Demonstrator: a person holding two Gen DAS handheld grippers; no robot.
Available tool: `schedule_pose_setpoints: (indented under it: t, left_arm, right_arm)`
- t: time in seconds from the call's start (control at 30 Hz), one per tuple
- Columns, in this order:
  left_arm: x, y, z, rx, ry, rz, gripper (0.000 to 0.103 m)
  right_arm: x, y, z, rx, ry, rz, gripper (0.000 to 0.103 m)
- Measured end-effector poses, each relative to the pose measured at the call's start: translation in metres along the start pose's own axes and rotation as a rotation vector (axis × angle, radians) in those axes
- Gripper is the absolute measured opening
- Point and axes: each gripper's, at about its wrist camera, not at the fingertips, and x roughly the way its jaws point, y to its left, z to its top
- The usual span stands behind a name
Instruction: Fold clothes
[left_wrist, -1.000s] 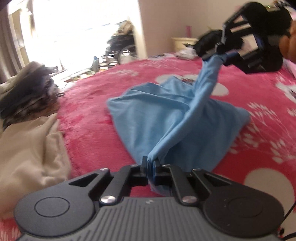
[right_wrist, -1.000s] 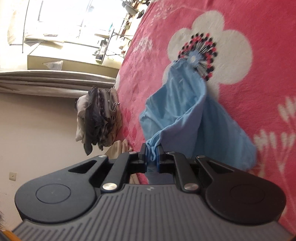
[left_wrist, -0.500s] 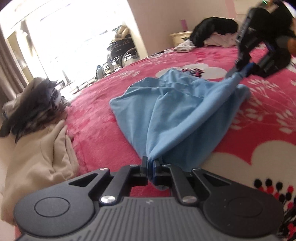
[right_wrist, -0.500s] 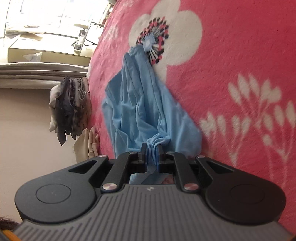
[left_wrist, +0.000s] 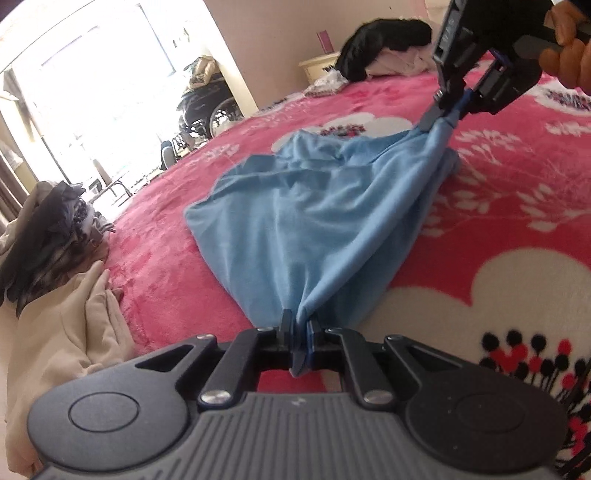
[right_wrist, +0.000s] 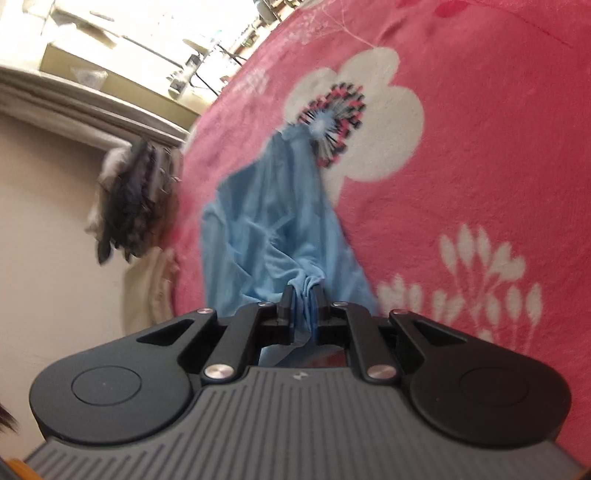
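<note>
- Left wrist view: the left claw (left_wrist: 298, 326) sits at the near edge, clamped tight on a bunched corner of a light blue garment (left_wrist: 314, 218).
- The garment spreads across the middle of a pink floral blanket (left_wrist: 498, 206) that covers a bed, part lying flat and part pulled up into folds.
- At the far right, the right claw (left_wrist: 441, 110) is closed on another corner of the same garment, lifting it just above the blanket; a hand (left_wrist: 567, 48) holds that tool.
- To the left lie a cream garment (left_wrist: 62, 321) and a dark heap of clothes (left_wrist: 48, 236).
- A black item (left_wrist: 384, 40) rests at the far end of the bed.
- Right wrist view, tilted and a little blurred: the right claw (right_wrist: 302, 301) pinches gathered blue fabric, and the garment (right_wrist: 273, 221) trails away toward a white flower print (right_wrist: 384, 118).
</note>
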Motion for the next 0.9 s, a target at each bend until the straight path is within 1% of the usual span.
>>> schedule_pose_setpoints:
  t: [0.07, 0.1, 0.2, 0.23, 0.3, 0.37, 0.4, 0.43, 0.5, 0.57, 0.6, 0.7, 0.8, 0.9]
  left_arm:
    - [0.002, -0.001, -0.002, 0.007, 0.004, 0.001, 0.007]
    - [0.001, -0.002, -0.001, 0.010, 0.003, 0.003, 0.007]
    - [0.001, -0.001, -0.002, 0.017, 0.006, 0.000, 0.010]
    - [0.002, -0.001, -0.002, 0.025, 0.010, 0.001, 0.011]
    - [0.003, -0.001, -0.003, 0.038, 0.020, -0.004, 0.012]
    - [0.002, 0.004, -0.003, 0.044, 0.038, -0.025, 0.021]
    - [0.002, 0.008, -0.003, 0.040, 0.049, -0.036, 0.032]
    - [0.000, 0.015, -0.004, 0.024, 0.060, -0.049, 0.045]
    - [-0.002, 0.033, -0.006, -0.024, 0.085, -0.086, 0.054]
    - [-0.005, 0.057, -0.009, -0.106, 0.120, -0.145, 0.056]
    - [-0.007, 0.067, -0.011, -0.148, 0.133, -0.159, 0.060]
    - [-0.011, 0.093, -0.016, -0.247, 0.154, -0.180, 0.061]
    - [-0.010, 0.112, -0.016, -0.344, 0.167, -0.183, 0.061]
    - [-0.003, 0.125, -0.012, -0.447, 0.159, -0.196, 0.061]
  right_arm:
    - [0.009, -0.009, -0.004, -0.016, 0.024, -0.052, 0.006]
    - [0.011, -0.012, -0.006, -0.009, 0.032, -0.062, 0.006]
    - [0.003, -0.010, -0.007, -0.016, -0.003, -0.030, 0.006]
    - [0.000, -0.006, -0.007, -0.044, -0.021, -0.033, 0.006]
    - [0.004, -0.007, -0.007, -0.055, -0.014, -0.060, 0.006]
    - [0.013, -0.014, -0.010, -0.074, 0.011, -0.112, 0.007]
    - [0.013, -0.015, -0.011, -0.068, 0.012, -0.108, 0.007]
    - [0.012, -0.017, -0.012, -0.060, 0.012, -0.102, 0.008]
    - [0.010, -0.019, -0.013, -0.053, 0.011, -0.096, 0.011]
    - [0.004, -0.018, -0.010, -0.044, -0.003, -0.100, 0.019]
    - [0.001, -0.018, -0.009, -0.039, -0.012, -0.106, 0.027]
    - [-0.011, -0.018, -0.004, -0.027, -0.054, -0.094, 0.032]
    - [-0.020, -0.016, 0.009, -0.011, -0.085, -0.051, 0.042]
    - [-0.015, -0.008, 0.027, -0.022, -0.077, -0.011, 0.043]
